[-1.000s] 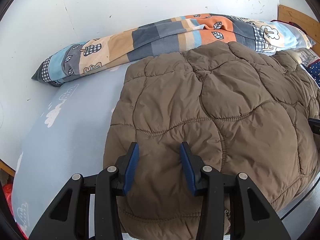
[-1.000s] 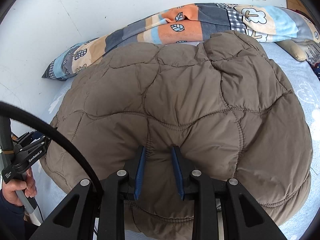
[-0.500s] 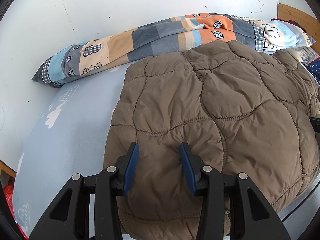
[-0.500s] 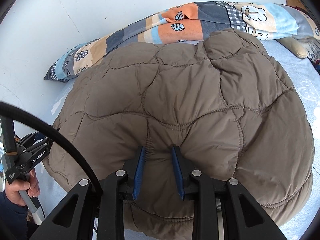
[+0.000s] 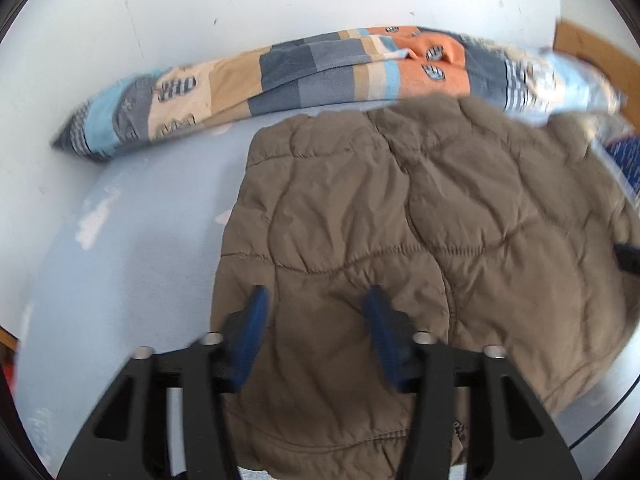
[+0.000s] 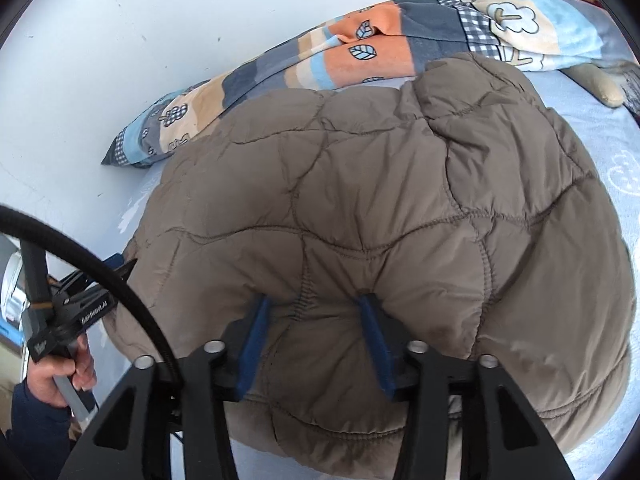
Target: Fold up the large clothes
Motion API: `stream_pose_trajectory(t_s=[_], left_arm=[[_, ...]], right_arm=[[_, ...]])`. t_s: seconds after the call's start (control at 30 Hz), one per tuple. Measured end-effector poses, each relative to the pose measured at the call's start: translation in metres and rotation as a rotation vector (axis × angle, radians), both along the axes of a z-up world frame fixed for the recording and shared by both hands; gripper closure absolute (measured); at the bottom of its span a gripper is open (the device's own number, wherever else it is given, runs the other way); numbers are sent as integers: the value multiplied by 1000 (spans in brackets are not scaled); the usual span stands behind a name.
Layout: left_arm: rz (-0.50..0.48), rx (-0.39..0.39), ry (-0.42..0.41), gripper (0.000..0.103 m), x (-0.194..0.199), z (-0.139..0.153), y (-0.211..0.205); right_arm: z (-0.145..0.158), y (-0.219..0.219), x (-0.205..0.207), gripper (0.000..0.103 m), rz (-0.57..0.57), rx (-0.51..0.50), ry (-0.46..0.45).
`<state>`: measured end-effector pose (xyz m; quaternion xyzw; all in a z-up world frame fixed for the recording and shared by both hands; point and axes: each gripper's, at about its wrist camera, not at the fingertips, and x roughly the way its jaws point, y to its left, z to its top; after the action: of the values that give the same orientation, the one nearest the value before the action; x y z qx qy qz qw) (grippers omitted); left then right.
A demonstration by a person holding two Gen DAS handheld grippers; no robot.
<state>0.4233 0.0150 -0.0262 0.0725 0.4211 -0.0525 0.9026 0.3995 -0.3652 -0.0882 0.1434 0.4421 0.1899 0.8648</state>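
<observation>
Left wrist view: the left gripper (image 5: 316,300) points down at the near edge of the brown quilted jacket (image 5: 400,208). Its jaws are opening; padded fabric lies between the blue pads (image 5: 256,320), and the pads no longer pinch it, so the grip is released.

Right wrist view: the right gripper (image 6: 314,308) stands over the same near edge. Its jaws are also opening, with a bulge of jacket (image 6: 380,200) between the pads (image 6: 372,332); the fabric bulges between them but is not squeezed.

The jacket lies folded in a rounded heap on the light blue bed sheet (image 5: 132,240), near the front edge of the bed. A patchwork pillow (image 5: 320,76) lies along the far edge, against the white wall (image 5: 240,0). At the left of the right wrist view, a hand (image 6: 60,376) holds the handle of the left gripper beside the jacket's left edge.
</observation>
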Motion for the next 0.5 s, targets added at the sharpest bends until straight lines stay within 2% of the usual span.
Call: stream_pose_trajectory(t_s=[0.03,0.1,0.17,0.23,0.33,0.43,0.5], left_arm=[[10,-53,8,23,4,8,12],[31,-146,25,19,7,17,37],[80,-281,102,19,11,14,74],[129,-402,167,19,12,2,105],[160,-555,269,19,19,-23,138],[123,-748,370,19,28,-44,154],[94,-796,400,19,31,-51,154]], right_arm=[[6,-3,-1,38,5,5,-11],[26,-21,-4,21,0,55,-63],[47,-49,-11,2,-61,104,-136],[64,-87,-20,0,-149,134,-191],[61,-139,-23,0,-262,132,-170],[26,-178,-18,0,-328,152,-74],[-3,-193,-9,0,-299,255,21]])
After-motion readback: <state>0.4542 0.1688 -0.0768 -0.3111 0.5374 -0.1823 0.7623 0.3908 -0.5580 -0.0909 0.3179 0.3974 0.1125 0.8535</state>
